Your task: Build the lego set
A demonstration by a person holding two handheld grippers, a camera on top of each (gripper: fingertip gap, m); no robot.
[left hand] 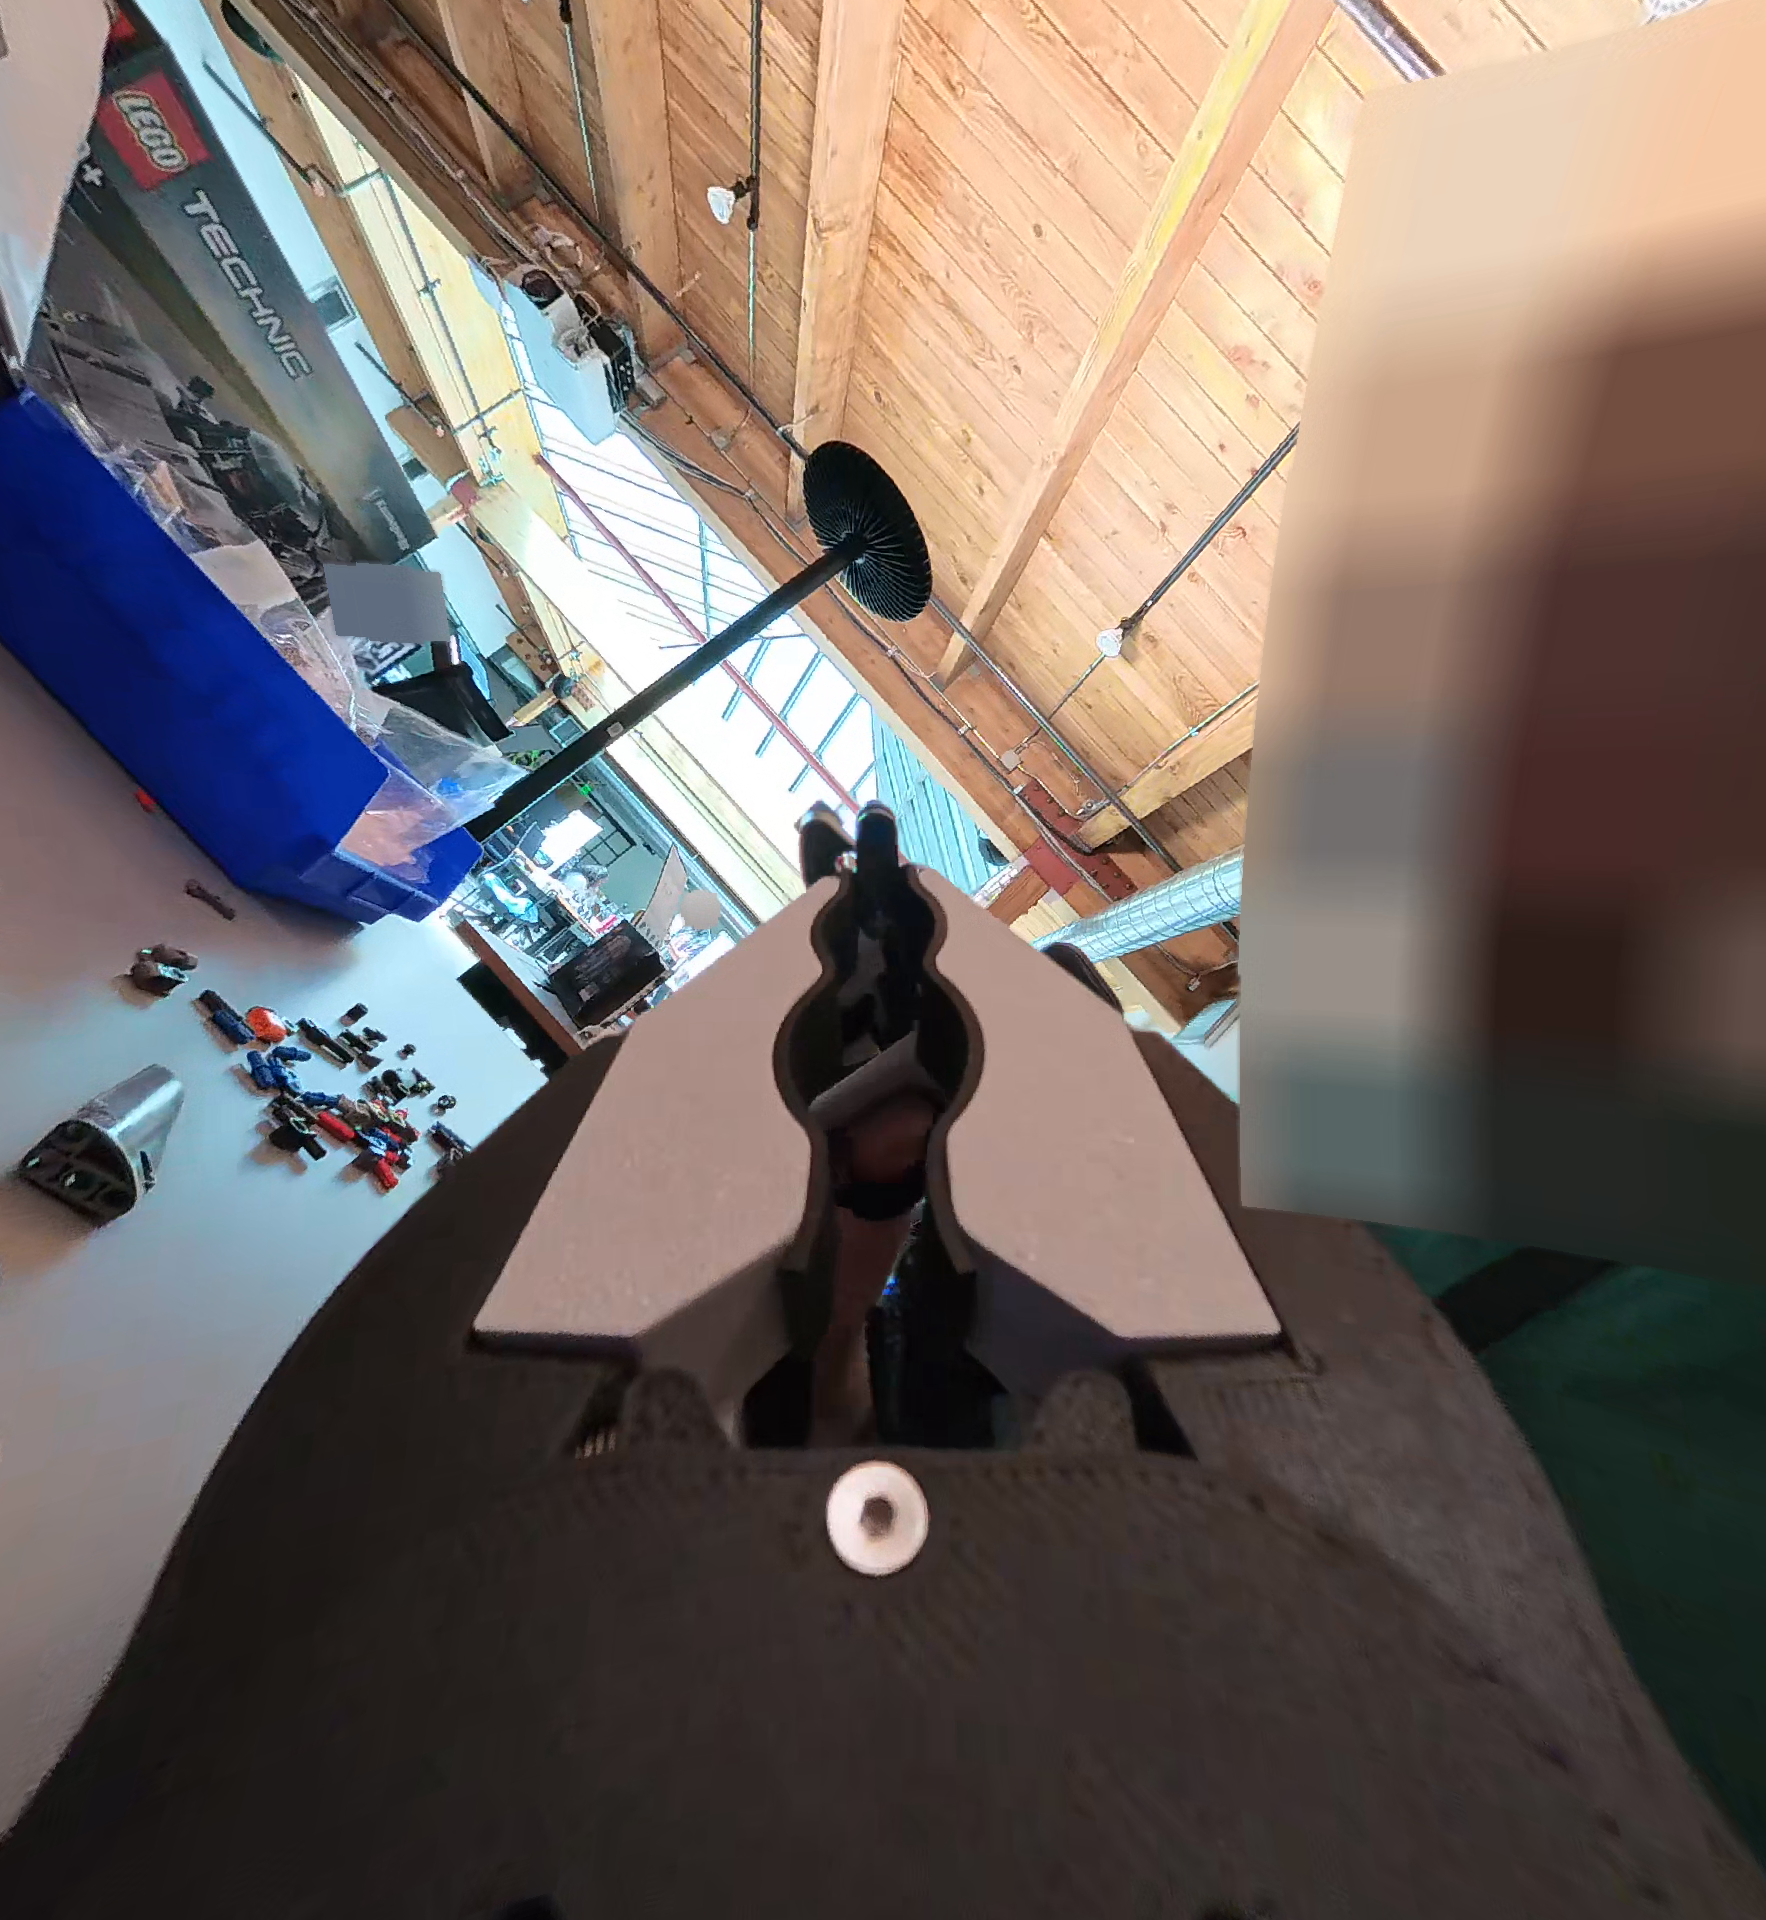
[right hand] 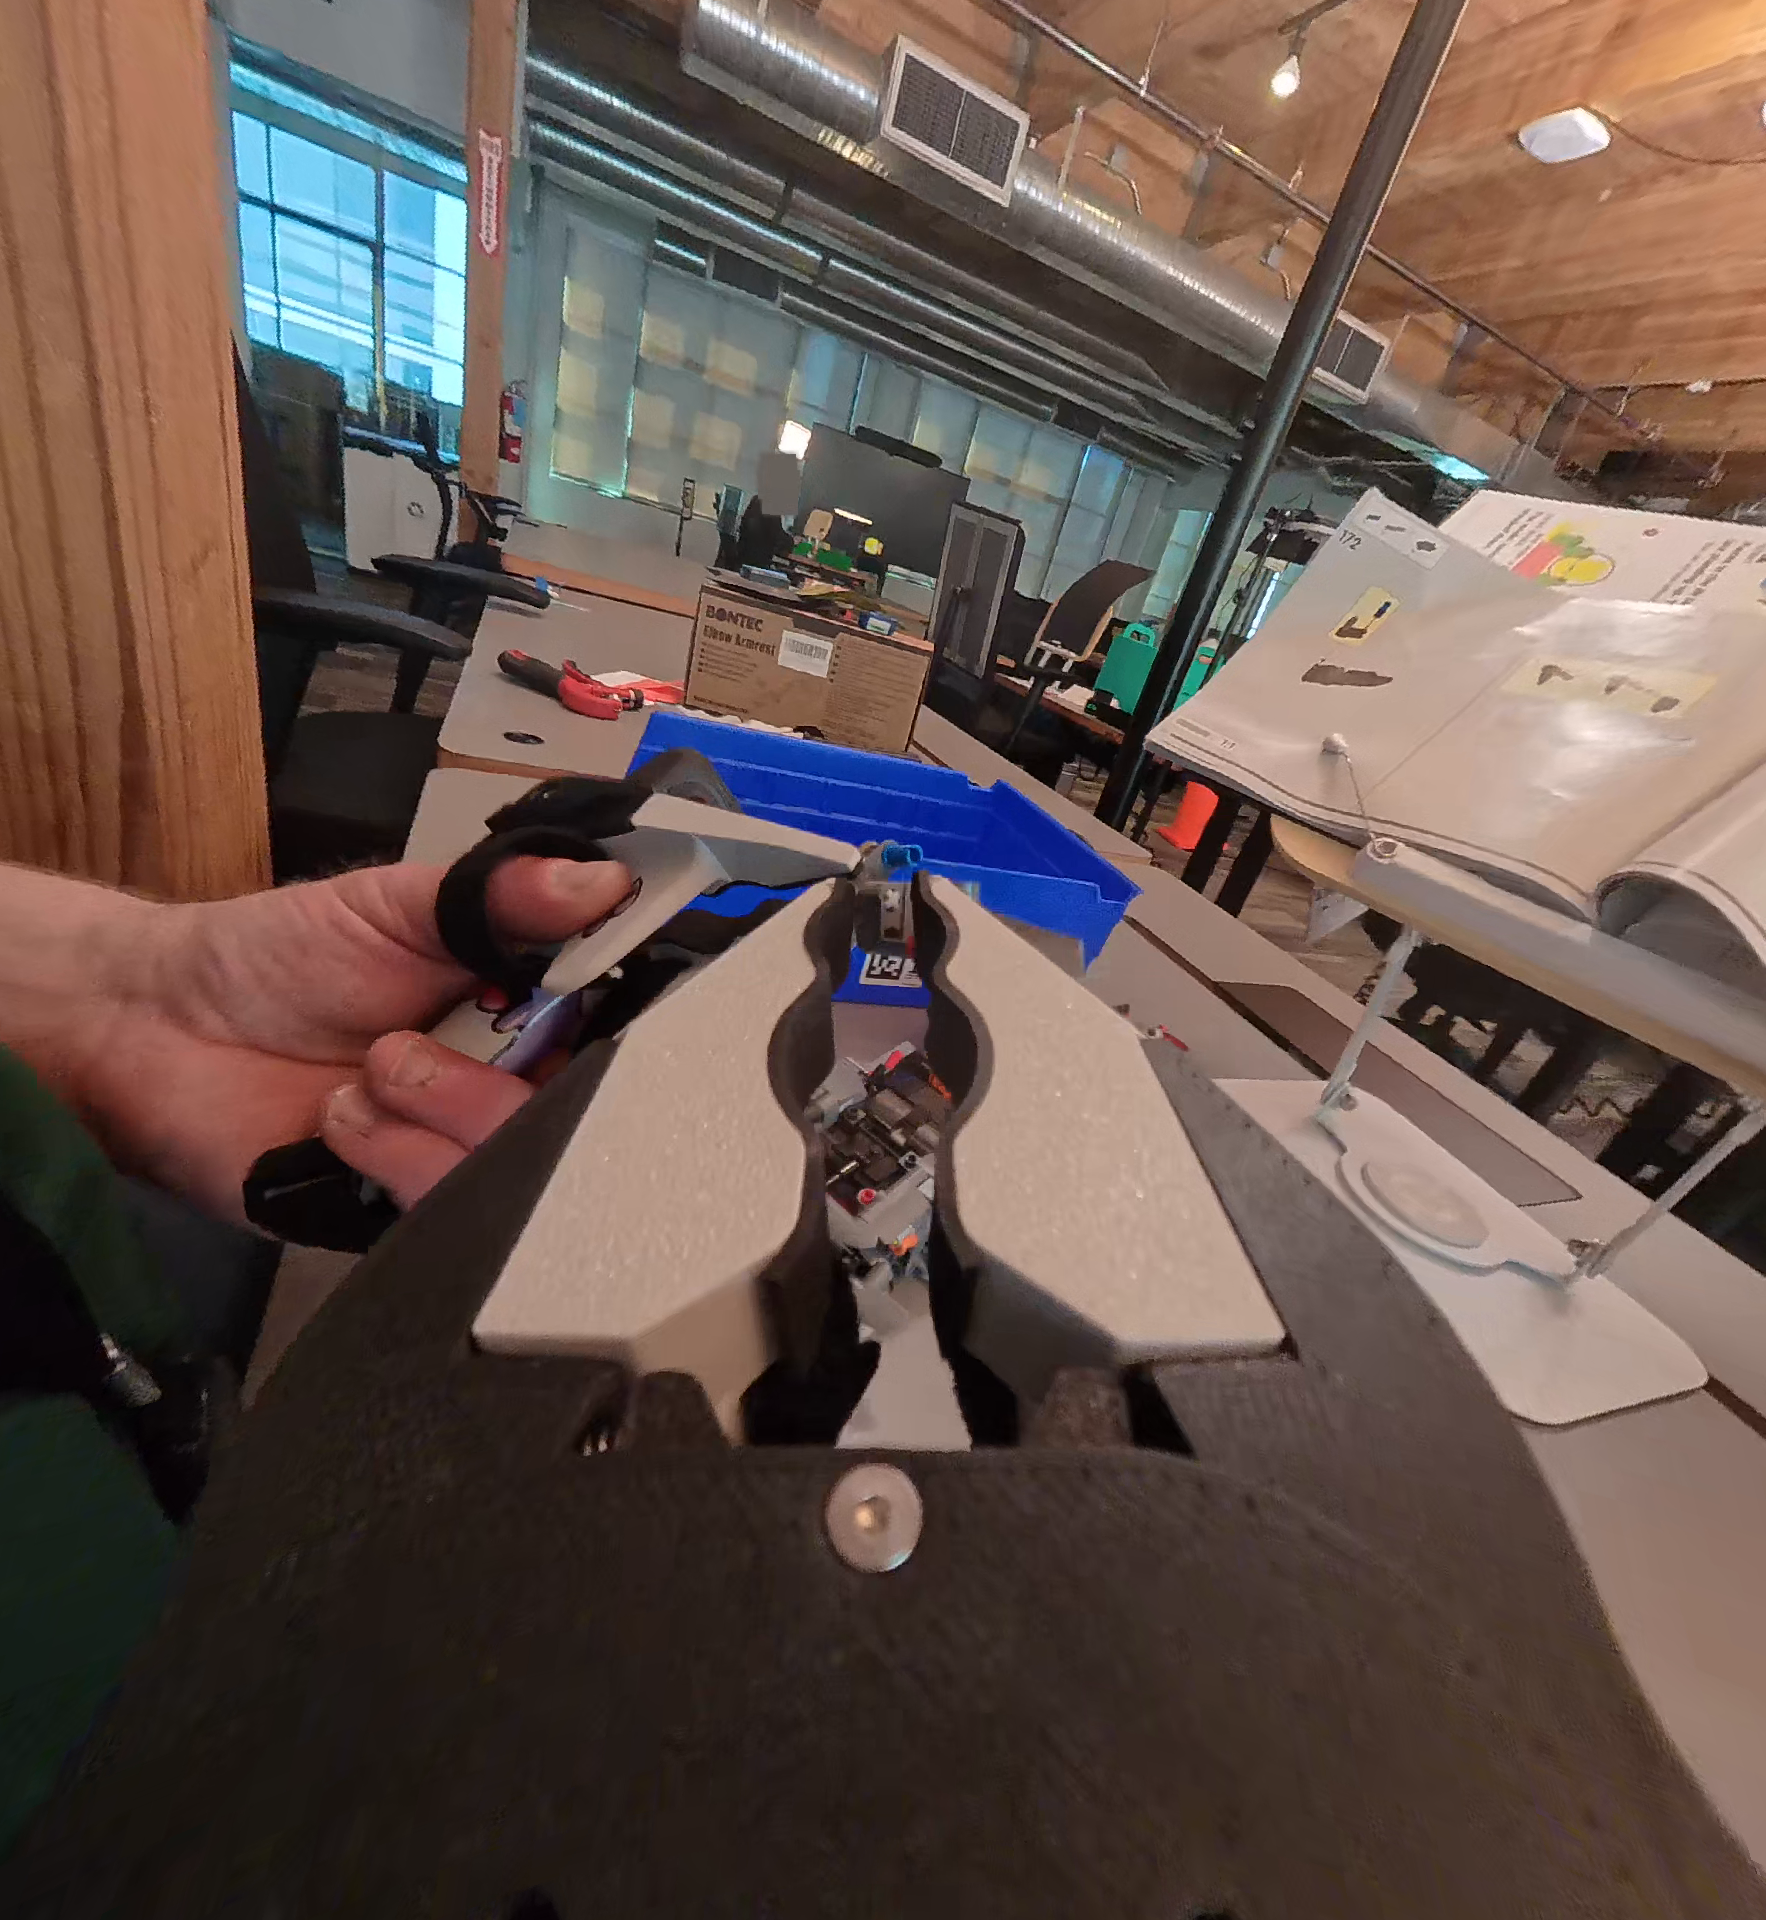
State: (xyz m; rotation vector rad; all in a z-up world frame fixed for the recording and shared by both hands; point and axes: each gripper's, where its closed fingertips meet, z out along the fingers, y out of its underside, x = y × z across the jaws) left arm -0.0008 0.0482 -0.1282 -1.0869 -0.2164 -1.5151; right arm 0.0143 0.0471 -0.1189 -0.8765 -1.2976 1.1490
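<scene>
Right wrist view: the right gripper (right hand: 881, 883) has its fingers closed on a small grey lego piece (right hand: 884, 904) with a blue pin, held above the blue bin (right hand: 1014, 831); the left gripper (right hand: 837, 868) meets it from the left, held by a hand (right hand: 266, 1029); left wrist view: the fingers are closed on a dark piece (left hand: 858, 842), tilted toward the ceiling; loose lego parts (left hand: 339, 1101) lie on the worktop (left hand: 79, 810).

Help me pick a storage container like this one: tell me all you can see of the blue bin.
The blue bin is an open-topped tray of glossy, hard-looking plastic with ribbed walls and a lowered front lip. It sits upright on the grey table, beyond the tool tips. In the left wrist view it holds crumpled clear plastic bags, with a set box behind it.
</scene>
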